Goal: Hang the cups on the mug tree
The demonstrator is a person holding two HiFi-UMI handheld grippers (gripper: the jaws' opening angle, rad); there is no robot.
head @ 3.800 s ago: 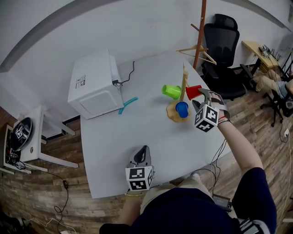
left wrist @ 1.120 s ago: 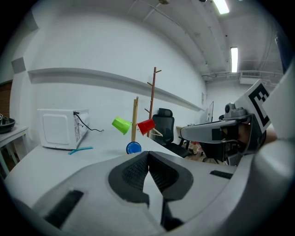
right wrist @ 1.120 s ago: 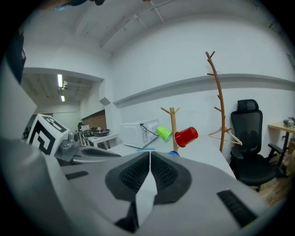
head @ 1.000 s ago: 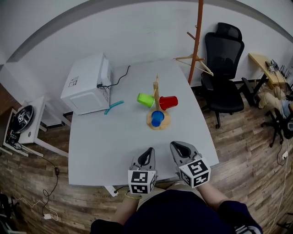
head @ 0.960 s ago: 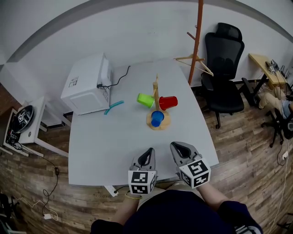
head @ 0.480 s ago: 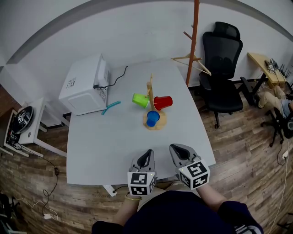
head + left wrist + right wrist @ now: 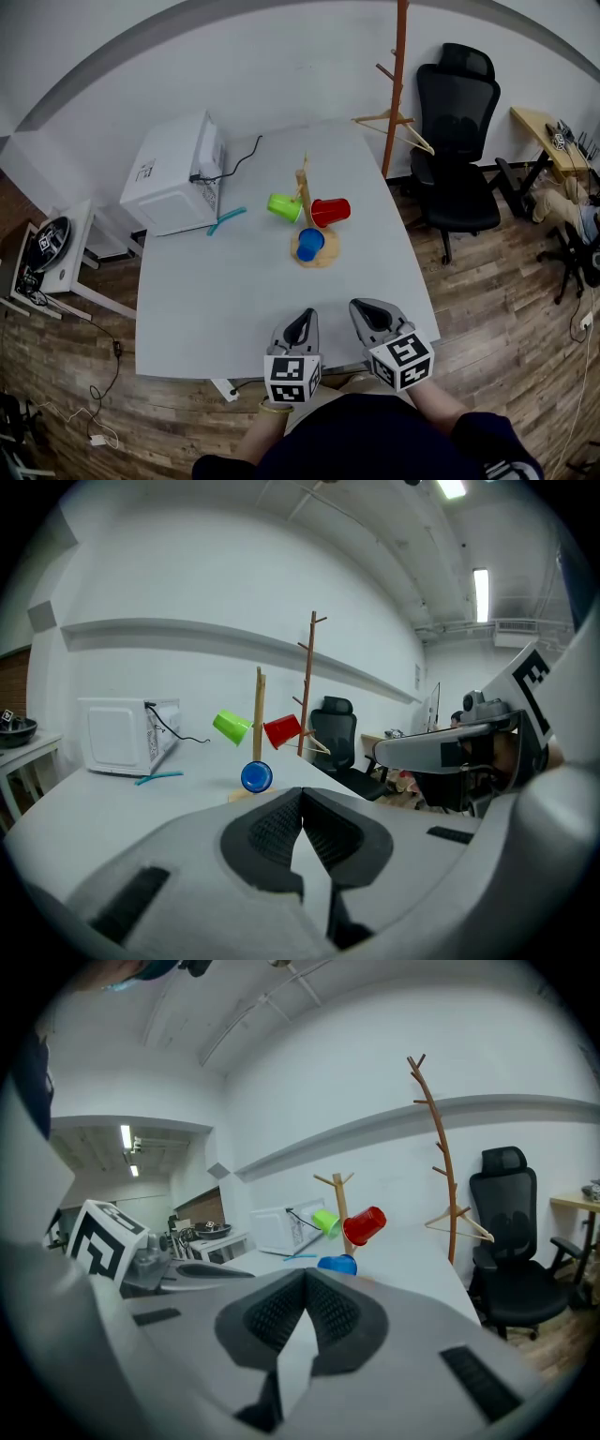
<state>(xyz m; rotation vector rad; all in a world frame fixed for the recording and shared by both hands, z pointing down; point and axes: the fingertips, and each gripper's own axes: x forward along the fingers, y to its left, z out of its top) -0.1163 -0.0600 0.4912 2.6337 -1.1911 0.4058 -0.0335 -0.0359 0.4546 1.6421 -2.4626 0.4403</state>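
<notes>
Head view, lower centre: left gripper (image 7: 300, 317) and right gripper (image 7: 362, 307) are hovering side by side over the near edge of the white table (image 7: 216, 300). They are close to each other and well apart from the cups. Each gripper's own view is showing its jaws pressed together with nothing pinched between them.

Centre of frame: the mug tree (image 7: 303, 186) is standing upright on its round wooden base. It is carrying the green cup (image 7: 281, 205) on its left side and the red cup (image 7: 330, 212) on its right. The blue cup (image 7: 308, 245) is hanging lower, just over the base.

Upper left: a white microwave (image 7: 169, 178) is sitting on the table, with a teal utensil (image 7: 220, 222) lying just beside it.

Upper right: a black office chair (image 7: 459, 122) is standing on the floor.
</notes>
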